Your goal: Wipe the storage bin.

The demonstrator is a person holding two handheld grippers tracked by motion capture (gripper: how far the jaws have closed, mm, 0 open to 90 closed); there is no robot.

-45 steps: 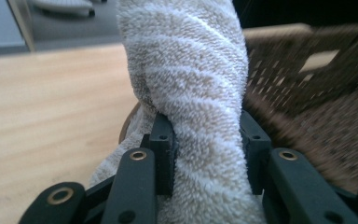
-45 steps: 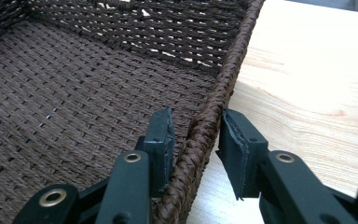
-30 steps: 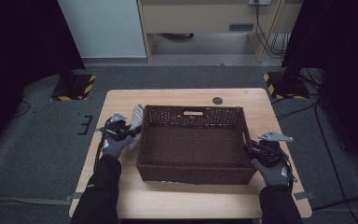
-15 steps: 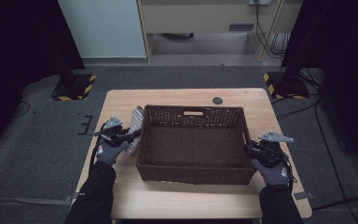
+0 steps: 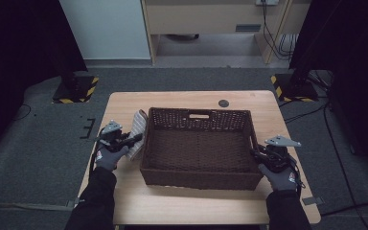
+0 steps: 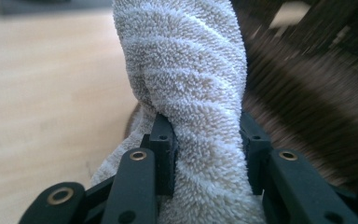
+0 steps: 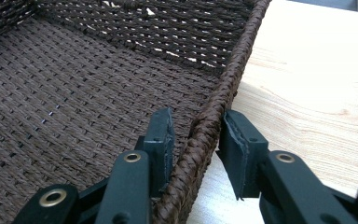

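Observation:
A beige terry towel (image 5: 137, 128) hangs bunched just outside the left wall of a dark brown wicker basket (image 5: 199, 113). My left gripper (image 5: 135, 139) is shut on the towel (image 6: 191, 84), whose folds bulge up between the black jaws of that gripper (image 6: 205, 135), with the wicker wall blurred behind. My right gripper (image 5: 255, 154) straddles the basket's right rim (image 7: 233, 74). One jaw sits inside the basket and one outside over the table, and the gripper (image 7: 196, 135) is shut on the braided edge. The basket's woven floor (image 7: 65, 93) is bare.
The basket stands mid-table on a light wooden table (image 5: 172, 203). A small black round disc (image 5: 224, 103) lies on the table behind the basket. A bit of tape (image 5: 313, 200) sits at the front right corner. Grey carpet surrounds the table.
My left hand has drawn a little to the left and toward the person, lifting slightly with the towel still gripped. The right hand and the basket have kept still.

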